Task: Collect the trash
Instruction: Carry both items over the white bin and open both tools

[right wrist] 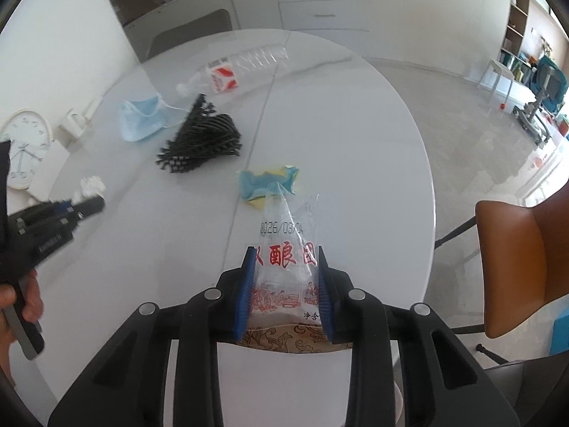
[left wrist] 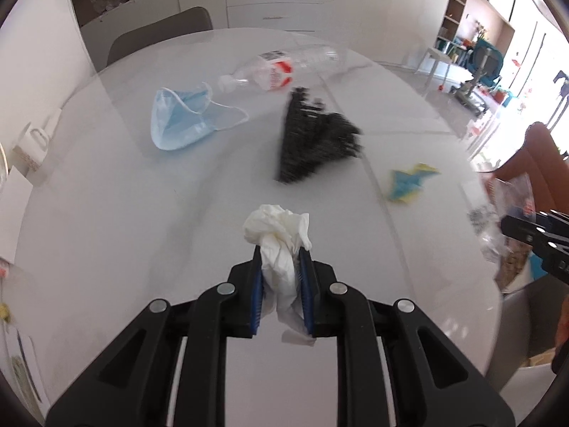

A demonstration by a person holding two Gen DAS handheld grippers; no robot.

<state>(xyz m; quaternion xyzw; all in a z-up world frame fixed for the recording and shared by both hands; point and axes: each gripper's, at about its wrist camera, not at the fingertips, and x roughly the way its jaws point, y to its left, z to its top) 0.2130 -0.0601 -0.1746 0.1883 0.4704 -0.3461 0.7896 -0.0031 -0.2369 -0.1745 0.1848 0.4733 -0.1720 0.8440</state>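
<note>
My left gripper is shut on a crumpled white tissue, held above the white oval table. My right gripper is shut on a clear plastic wrapper printed with red characters, also lifted off the table. Lying on the table are a blue face mask, a clear plastic bottle on its side, a black mesh net and a crumpled blue and yellow scrap. In the right wrist view the left gripper shows at the left edge with the tissue.
A white wall clock lies at the table's left end. An orange chair stands at the right side, and a grey chair at the far side. A person's hand holds the left gripper's handle. White cabinets line the back wall.
</note>
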